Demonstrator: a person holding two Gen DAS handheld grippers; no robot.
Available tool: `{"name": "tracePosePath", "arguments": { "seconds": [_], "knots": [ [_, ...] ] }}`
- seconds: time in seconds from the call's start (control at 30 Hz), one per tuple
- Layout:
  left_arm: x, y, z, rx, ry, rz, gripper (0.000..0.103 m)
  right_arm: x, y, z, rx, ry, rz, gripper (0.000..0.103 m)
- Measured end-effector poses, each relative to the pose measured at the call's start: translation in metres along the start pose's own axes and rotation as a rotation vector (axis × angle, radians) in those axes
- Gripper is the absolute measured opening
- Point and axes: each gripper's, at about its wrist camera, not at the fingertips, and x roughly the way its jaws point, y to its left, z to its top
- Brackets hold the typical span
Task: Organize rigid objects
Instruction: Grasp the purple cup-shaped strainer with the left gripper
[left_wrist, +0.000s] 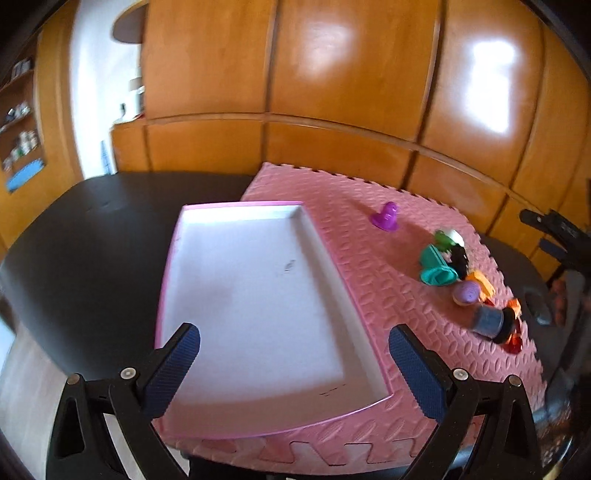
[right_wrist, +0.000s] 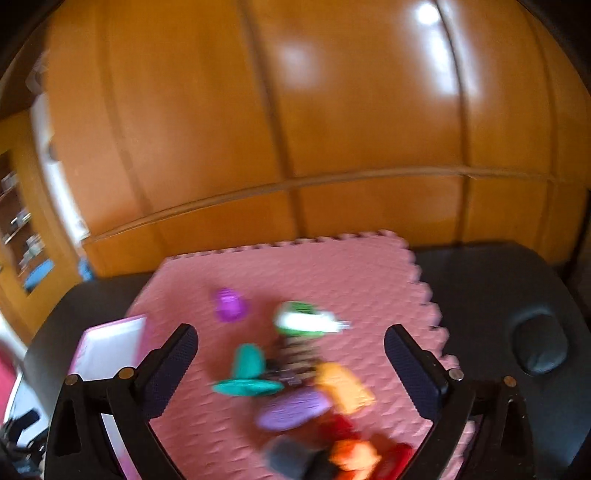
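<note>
Tray (left_wrist: 258, 295), long axis running away from camera, toys (left_wrist: 461, 273) beside.

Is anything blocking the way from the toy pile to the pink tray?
Nothing visible does. Only bare pink foam mat lies between the toy pile and the empty pink tray; the purple toy sits off to the far side.

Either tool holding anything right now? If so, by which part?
Nothing is held. The left tool is open over the pink-rimmed white tray; the right tool is open above the blurred pile of small plastic toys, touching none.
</note>
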Motion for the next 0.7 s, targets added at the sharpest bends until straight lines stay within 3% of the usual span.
{"name": "tracePosePath", "arguments": {
  "seconds": [0.13, 0.3, 0.47, 0.7],
  "knots": [
    [0.012, -0.009, 0.009, 0.022, 0.044, -0.047, 0.103, 0.020, -0.041, -0.005, 0.076, 0.034, -0.074, 0.103],
    [0.025, -0.024, 0.036, 0.012, 0.038, -0.120, 0.103, 0.035, -0.084, -0.018, 0.229, 0.091, -0.074, 0.103],
    [0.056, -0.045, 0.065, 0.003, 0.080, -0.168, 0.103, 0.034, -0.095, -0.017, 0.290, 0.084, -0.039, 0.103],
    [0.111, -0.095, 0.098, 0.144, 0.070, -0.138, 0.103, 0.031, -0.091, -0.015, 0.282, 0.080, -0.015, 0.103]
  ]
}}
